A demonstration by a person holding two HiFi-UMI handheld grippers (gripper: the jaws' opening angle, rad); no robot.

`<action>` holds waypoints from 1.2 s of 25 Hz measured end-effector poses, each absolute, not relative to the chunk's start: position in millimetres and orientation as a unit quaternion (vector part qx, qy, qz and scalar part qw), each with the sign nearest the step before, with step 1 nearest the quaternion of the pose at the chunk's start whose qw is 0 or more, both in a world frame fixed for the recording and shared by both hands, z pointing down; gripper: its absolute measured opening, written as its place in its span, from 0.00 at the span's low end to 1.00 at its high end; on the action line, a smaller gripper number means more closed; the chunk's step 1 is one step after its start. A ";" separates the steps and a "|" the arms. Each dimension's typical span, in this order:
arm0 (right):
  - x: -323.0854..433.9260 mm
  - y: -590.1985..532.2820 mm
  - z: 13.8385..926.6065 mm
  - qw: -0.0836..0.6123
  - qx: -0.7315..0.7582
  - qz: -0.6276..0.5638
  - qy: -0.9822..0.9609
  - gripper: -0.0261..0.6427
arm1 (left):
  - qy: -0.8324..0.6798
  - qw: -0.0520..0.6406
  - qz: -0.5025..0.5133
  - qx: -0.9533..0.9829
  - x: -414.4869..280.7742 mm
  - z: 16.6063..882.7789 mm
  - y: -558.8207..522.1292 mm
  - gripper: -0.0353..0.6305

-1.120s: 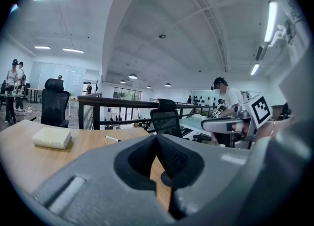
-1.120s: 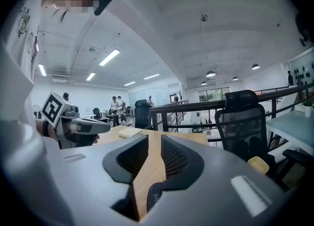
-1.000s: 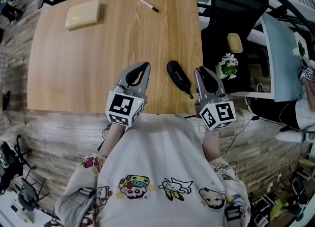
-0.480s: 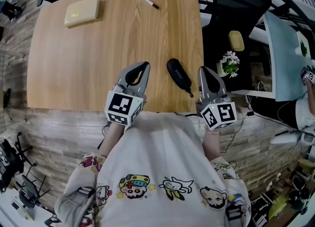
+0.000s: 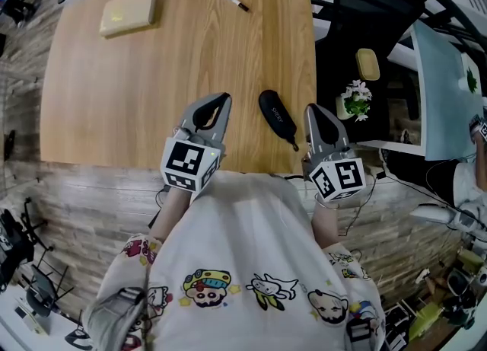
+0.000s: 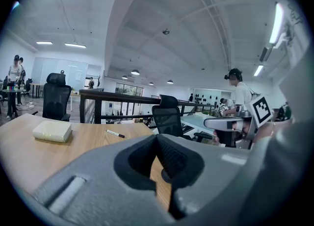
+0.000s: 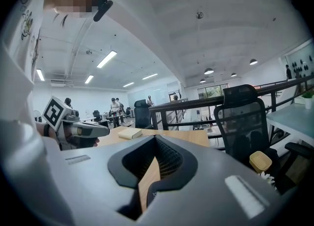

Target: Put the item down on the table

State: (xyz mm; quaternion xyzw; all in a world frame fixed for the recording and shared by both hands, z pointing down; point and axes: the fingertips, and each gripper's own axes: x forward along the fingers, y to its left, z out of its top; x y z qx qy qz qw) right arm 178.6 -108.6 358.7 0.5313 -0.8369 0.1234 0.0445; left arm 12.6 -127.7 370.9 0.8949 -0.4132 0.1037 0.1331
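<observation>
A black oblong case (image 5: pixel 277 118) lies on the wooden table (image 5: pixel 152 75) near its front right corner, with no gripper touching it. My left gripper (image 5: pixel 221 100) hovers just left of the case, its jaws shut and empty. My right gripper (image 5: pixel 313 110) is just right of the case at the table's right edge, also shut with nothing held. In the left gripper view the tips (image 6: pixel 157 137) meet over the tabletop. In the right gripper view the tips (image 7: pixel 156 138) are closed too, and part of the case (image 7: pixel 153 194) shows low through the gap behind them.
A pale yellowish block (image 5: pixel 128 13) lies at the table's far left, and a marker pen (image 5: pixel 232 0) lies at the far middle. Right of the table are a black office chair (image 5: pixel 365 7), a yellow lidded box (image 5: pixel 366 65) and a small flowering plant (image 5: pixel 354 100).
My right gripper's jaws have closed and it has edged slightly right, away from the case. The case and my left gripper stay where they were.
</observation>
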 end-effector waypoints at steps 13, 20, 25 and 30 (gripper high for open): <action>178.3 -117.1 359.6 0.042 0.532 0.128 -0.836 0.05 | -0.414 0.136 0.104 0.894 14.4 372.6 -133.4 0.05; 177.4 -117.8 364.1 0.045 0.540 0.127 -0.831 0.05 | -0.414 0.138 0.105 0.893 12.2 375.3 -133.0 0.05; 174.0 -115.0 365.9 0.044 0.534 0.133 -0.834 0.05 | -0.415 0.138 0.106 0.893 12.5 375.2 -133.3 0.05; 172.5 -112.6 367.5 0.046 0.532 0.133 -0.835 0.05 | -0.413 0.138 0.106 0.894 12.3 376.1 -133.0 0.05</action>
